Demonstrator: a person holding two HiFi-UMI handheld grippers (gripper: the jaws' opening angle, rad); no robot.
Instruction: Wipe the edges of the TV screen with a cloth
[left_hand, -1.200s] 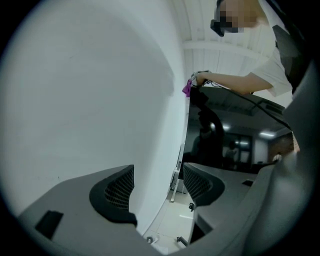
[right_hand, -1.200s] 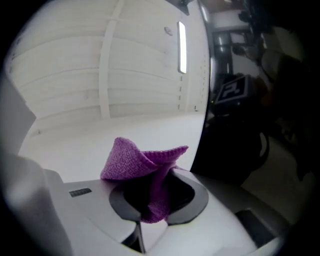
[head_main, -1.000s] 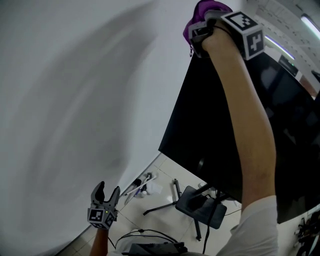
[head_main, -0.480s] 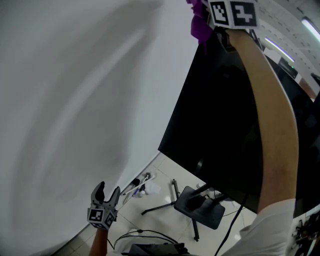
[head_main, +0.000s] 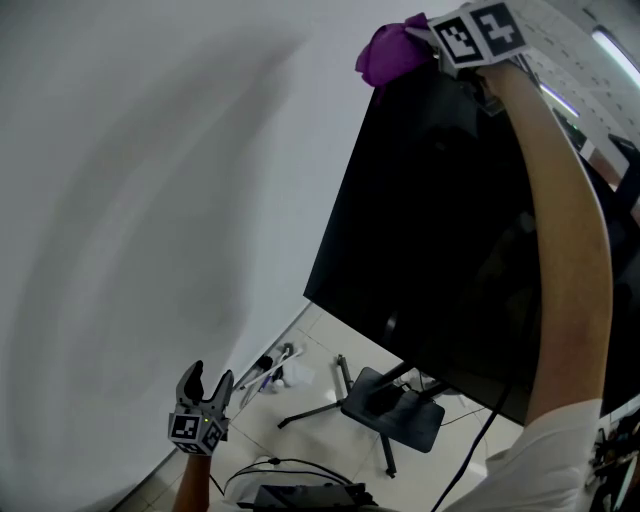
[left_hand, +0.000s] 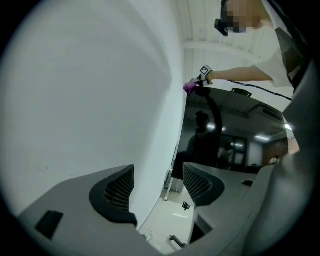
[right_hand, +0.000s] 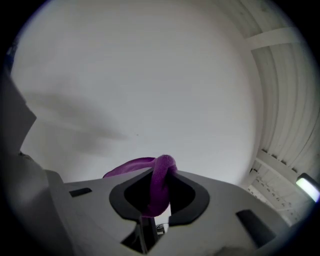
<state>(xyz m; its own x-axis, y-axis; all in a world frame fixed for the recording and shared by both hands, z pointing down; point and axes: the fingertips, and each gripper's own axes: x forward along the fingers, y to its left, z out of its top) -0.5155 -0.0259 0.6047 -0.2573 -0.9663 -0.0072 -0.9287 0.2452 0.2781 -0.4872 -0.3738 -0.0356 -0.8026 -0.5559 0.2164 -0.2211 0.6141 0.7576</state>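
Observation:
A large black TV screen (head_main: 440, 250) stands on a floor stand beside a white wall. At its top left corner sits a purple cloth (head_main: 390, 52), pinched in my right gripper (head_main: 432, 48), which is raised high on an outstretched arm. In the right gripper view the purple cloth (right_hand: 159, 186) is clamped between the shut jaws, with the white wall beyond. My left gripper (head_main: 203, 392) hangs low near the floor, open and holding nothing. The left gripper view shows the TV screen (left_hand: 225, 135) from afar, with the cloth (left_hand: 190, 87) at its top corner.
The TV's dark stand base (head_main: 392, 408) and its legs rest on the tiled floor. Small tools and white scraps (head_main: 275, 366) lie by the wall. Cables (head_main: 290, 470) trail across the floor at the bottom. The white wall (head_main: 150, 200) fills the left side.
The right gripper with the cloth has shifted left and down a little along the TV's top edge to its upper left corner. The left gripper stays low and barely moves.

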